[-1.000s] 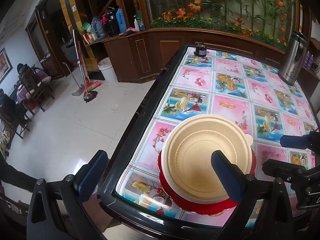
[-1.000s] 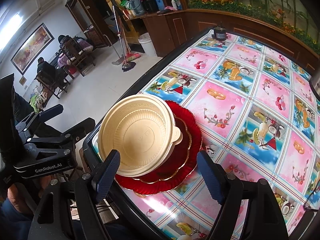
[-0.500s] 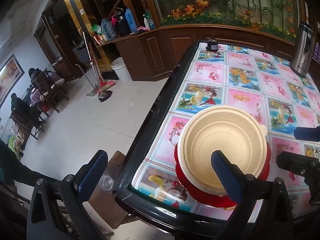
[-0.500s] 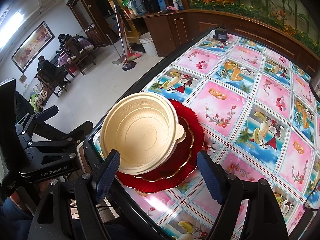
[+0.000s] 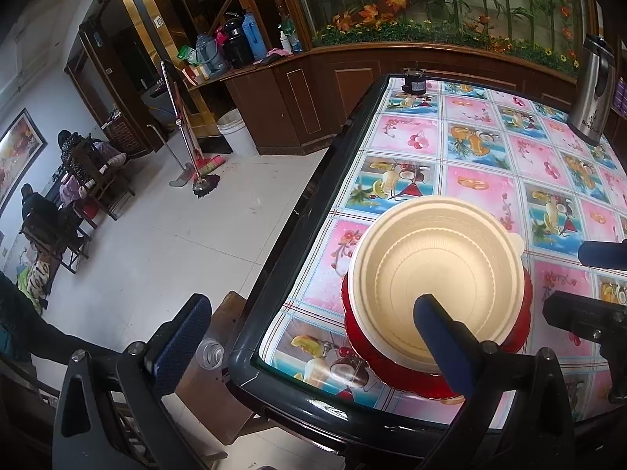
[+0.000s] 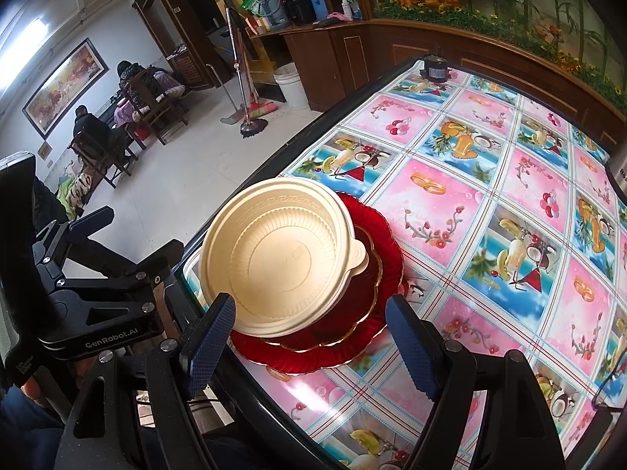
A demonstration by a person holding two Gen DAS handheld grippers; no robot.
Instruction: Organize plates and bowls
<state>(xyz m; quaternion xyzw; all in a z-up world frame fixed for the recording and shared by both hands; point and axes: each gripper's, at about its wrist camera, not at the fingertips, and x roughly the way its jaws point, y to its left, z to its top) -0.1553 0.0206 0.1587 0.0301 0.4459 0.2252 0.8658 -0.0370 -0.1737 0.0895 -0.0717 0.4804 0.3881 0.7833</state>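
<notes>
A cream plastic bowl (image 5: pixel 435 274) sits on stacked red plates (image 5: pixel 521 337) at the near left corner of the table. It also shows in the right wrist view (image 6: pixel 274 258), on a small gold-rimmed red plate (image 6: pixel 352 313) over a larger red plate (image 6: pixel 376 243). My left gripper (image 5: pixel 309 325) is open and empty, off the table's left edge, its right finger over the bowl. My right gripper (image 6: pixel 309 333) is open and empty, just before the stack at the table's near edge.
The table (image 5: pixel 482 145) has a fruit-print cloth and a black rim (image 5: pixel 309 203). A steel thermos (image 5: pixel 591 90) stands far right, a small dark jar (image 5: pixel 414 82) at the far end. A bottle (image 5: pixel 209 352) stands on a stool below the corner.
My left gripper has drawn back and to the left, off the table edge. My right gripper has barely moved. The bowl and plates have stayed put.
</notes>
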